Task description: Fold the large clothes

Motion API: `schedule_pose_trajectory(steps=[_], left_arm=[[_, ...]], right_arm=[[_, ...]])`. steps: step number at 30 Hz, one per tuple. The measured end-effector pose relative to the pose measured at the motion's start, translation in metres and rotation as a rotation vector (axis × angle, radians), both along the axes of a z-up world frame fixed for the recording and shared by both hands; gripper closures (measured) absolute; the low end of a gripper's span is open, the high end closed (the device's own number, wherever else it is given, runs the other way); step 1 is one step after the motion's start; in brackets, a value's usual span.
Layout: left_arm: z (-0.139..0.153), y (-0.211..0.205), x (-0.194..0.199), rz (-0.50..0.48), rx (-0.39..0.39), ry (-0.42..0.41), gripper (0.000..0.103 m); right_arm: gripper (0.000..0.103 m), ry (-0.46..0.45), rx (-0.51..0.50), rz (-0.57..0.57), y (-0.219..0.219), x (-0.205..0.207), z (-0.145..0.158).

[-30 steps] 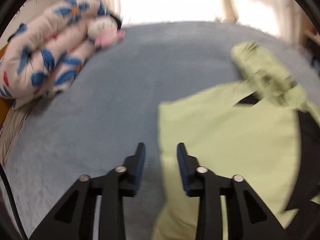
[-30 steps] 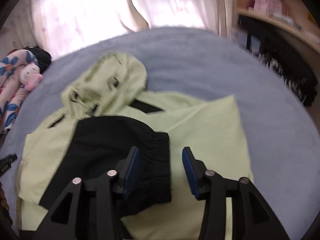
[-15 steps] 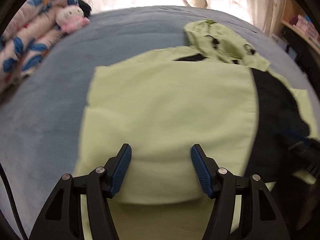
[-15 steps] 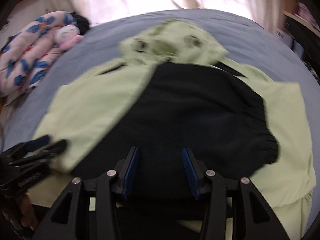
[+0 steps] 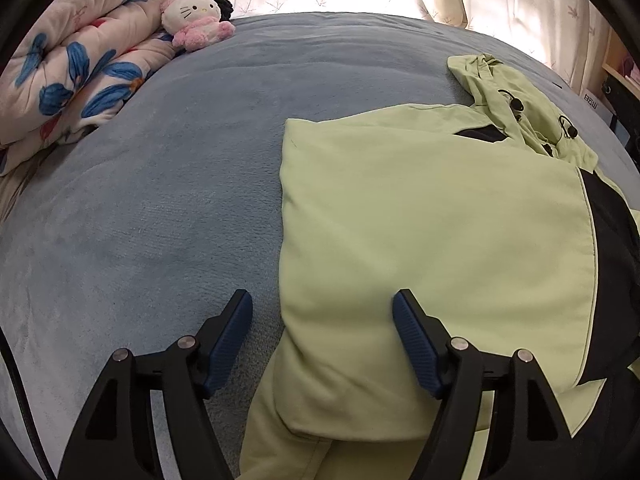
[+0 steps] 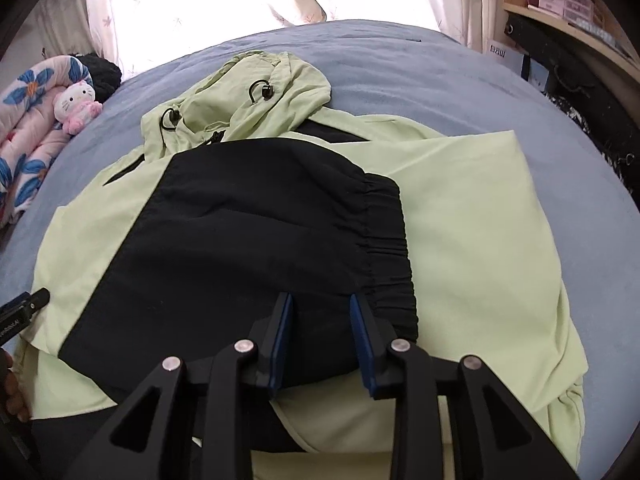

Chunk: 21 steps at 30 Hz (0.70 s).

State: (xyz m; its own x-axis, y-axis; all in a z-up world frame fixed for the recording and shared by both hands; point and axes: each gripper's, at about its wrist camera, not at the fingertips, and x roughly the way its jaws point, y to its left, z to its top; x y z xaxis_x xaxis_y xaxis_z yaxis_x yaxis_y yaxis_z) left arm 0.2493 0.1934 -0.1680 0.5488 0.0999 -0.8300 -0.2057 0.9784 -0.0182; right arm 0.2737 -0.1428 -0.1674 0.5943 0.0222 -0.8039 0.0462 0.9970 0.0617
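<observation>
1. Hooded jacket (image 5: 432,240), light green with black panels: lies flat on the blue-grey bedcover (image 5: 152,200), sleeves folded in over the body. In the right wrist view its hood (image 6: 256,100) is bunched at the far end, with two black drawcord toggles showing.
2. Black sleeve (image 6: 256,240) of the jacket: folded across the chest, its gathered elastic cuff (image 6: 384,236) lying toward the right side of the right wrist view.
3. Left gripper (image 5: 322,320): jaws have just been opening and now stand wide. They straddle the near left edge of the green folded panel; the left finger (image 5: 230,336) is over the bedcover, the right finger over the green cloth. Neither pad presses the cloth.
4. Right gripper (image 6: 320,320): jaws have just been closing and now stand narrow, with a gap left between them. They sit over the near end of the black sleeve, just beside the cuff. Whether the pads have caught any cloth cannot be told.
5. Floral quilt (image 5: 80,60), pink with blue flowers: rolled at the far left of the bed.
6. Plush cat toy (image 5: 196,20), white in a pink outfit: resting against the quilt.
7. Curtains (image 6: 200,8), pale and backlit: behind the bed.
8. Wooden shelf (image 6: 568,12) with small boxes: at the upper right of the right wrist view.
</observation>
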Motion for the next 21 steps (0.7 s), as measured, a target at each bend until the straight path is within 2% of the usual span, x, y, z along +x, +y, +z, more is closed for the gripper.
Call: schedule_pose_trajectory(steps=[13,17,21], left_arm=[[-0.006,0.002,0.002,0.016,-0.017,0.006,0.021],[-0.005,0.004,0.005,0.001,-0.022,0.029,0.020],[0.006,0.000,0.005,-0.033,0.029,0.071,0.020]], right_arm=[[0.070,0.001,0.026,0.017,-0.003,-0.005,-0.003],[0.070,0.043,0.037,0.031,-0.002,-0.006,0.001],[0.070,0.105,0.087,0.057,-0.004,-0.013,0.013]])
